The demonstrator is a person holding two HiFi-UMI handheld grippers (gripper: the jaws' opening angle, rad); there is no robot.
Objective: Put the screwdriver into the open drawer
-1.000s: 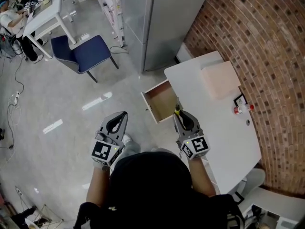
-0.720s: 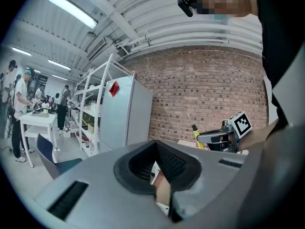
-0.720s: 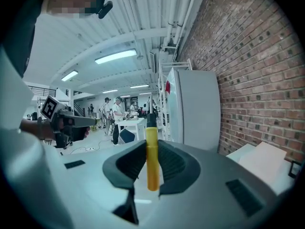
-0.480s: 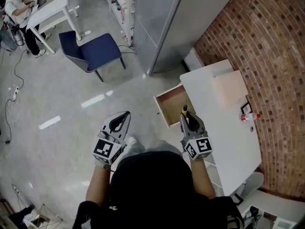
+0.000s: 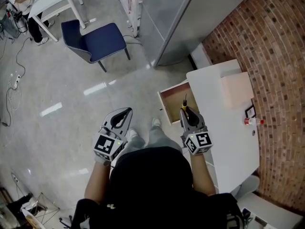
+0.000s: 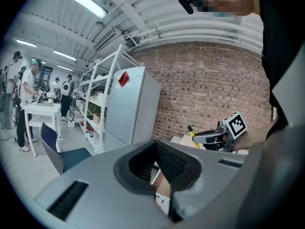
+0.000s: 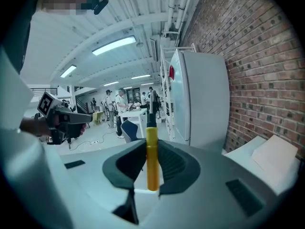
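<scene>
Right hand-held gripper (image 5: 185, 112) clamped on screwdriver (image 7: 151, 156), shaft faint over open drawer (image 5: 173, 97), left hand-held gripper (image 5: 126, 111) closed, empty

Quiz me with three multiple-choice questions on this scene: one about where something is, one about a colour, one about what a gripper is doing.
1. The open wooden drawer sticks out of:
A. a red toolbox
B. the white table
C. a green cabinet

2. The padded chair has a seat that is:
A. dark blue
B. orange
C. pink

3. The right gripper is:
A. open and empty
B. shut on the yellow-handled screwdriver
C. shut with nothing in it

Answers:
1. B, since the head view shows the drawer pulled out of the table's side.
2. A, since the seat reads dark blue in the head view.
3. B, since the right gripper view shows its jaws pressed on the yellow handle.
</scene>
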